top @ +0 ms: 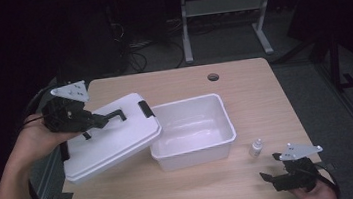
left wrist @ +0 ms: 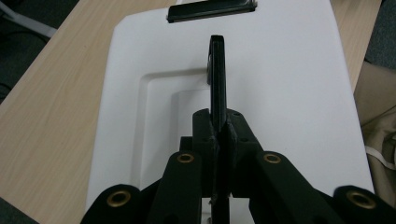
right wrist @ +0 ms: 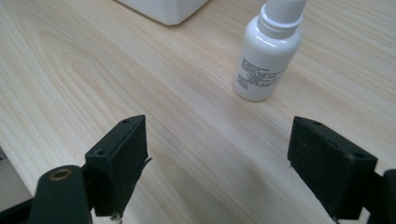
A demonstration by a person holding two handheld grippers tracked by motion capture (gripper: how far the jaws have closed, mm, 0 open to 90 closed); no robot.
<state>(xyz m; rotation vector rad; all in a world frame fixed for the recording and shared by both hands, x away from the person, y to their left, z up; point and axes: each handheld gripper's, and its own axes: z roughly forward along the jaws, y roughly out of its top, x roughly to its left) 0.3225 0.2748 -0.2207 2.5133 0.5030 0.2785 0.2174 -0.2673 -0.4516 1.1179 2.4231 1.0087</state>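
Observation:
A white box lid (top: 114, 142) hangs tilted to the left of the open white bin (top: 193, 128), its right edge close to the bin's rim. My left gripper (top: 97, 121) is shut on the lid's black handle (top: 115, 115). In the left gripper view the jaws pinch that upright handle (left wrist: 217, 79) above the lid (left wrist: 289, 93), and my left gripper (left wrist: 219, 126) is closed tight. A small white dropper bottle (top: 256, 148) stands right of the bin. My right gripper (top: 269, 177) is open near the table's front edge, with the bottle (right wrist: 270, 56) just ahead of my right gripper (right wrist: 219, 158).
The bin looks empty inside. A black latch clip (left wrist: 211, 10) sits on the lid's far edge. The wooden table (top: 243, 87) has a round cable hole (top: 213, 77) at the back. A corner of the bin (right wrist: 163, 9) shows in the right gripper view.

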